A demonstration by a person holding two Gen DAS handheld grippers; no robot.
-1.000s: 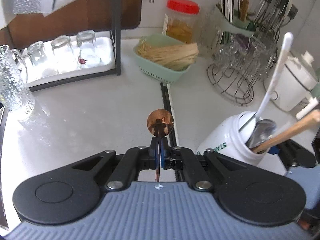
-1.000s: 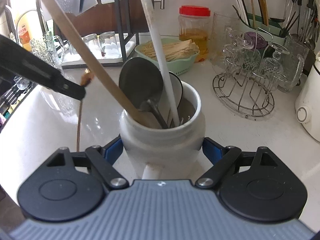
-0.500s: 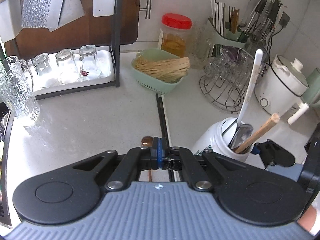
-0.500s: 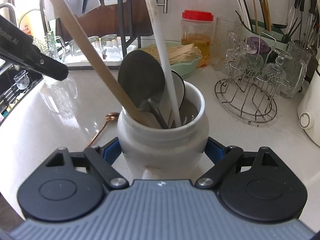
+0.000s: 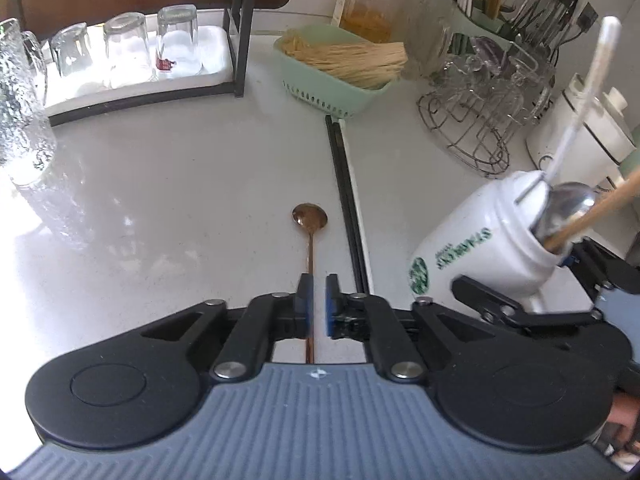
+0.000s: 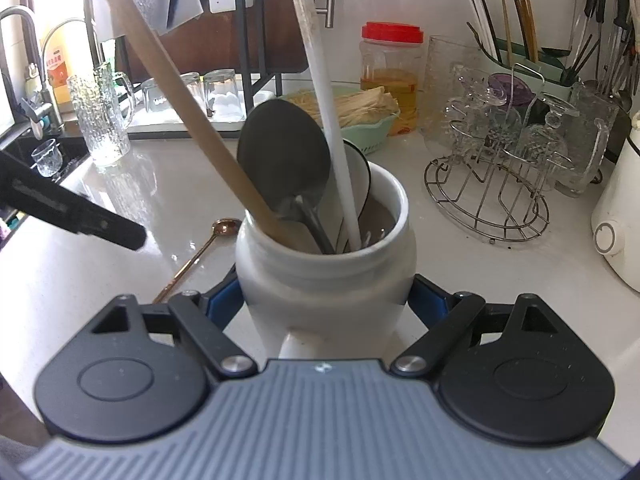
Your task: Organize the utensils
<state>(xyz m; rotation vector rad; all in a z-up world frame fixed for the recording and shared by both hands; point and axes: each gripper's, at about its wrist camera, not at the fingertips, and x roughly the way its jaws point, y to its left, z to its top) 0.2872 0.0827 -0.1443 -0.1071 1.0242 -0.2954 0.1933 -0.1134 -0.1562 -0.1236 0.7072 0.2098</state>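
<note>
Left claw opening, pads slightly apart, copper spoon lying flat on the desk with its handle running between them, bowl toward 12 o'clock. Right claw clamped on white utensil jar at 3 o'clock of the spoon; jar holds wooden stick, ladle

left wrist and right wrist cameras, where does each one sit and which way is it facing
Left wrist: on the left gripper, looking down along its opening fingers at the copper spoon lying on the counter; the right gripper shows at right.
Right wrist: on the right gripper, facing the back wall, clamped on the white utensil jar; a left gripper finger enters at left.
Shared: spoon, jar, green basket, wire glass rack.
</note>
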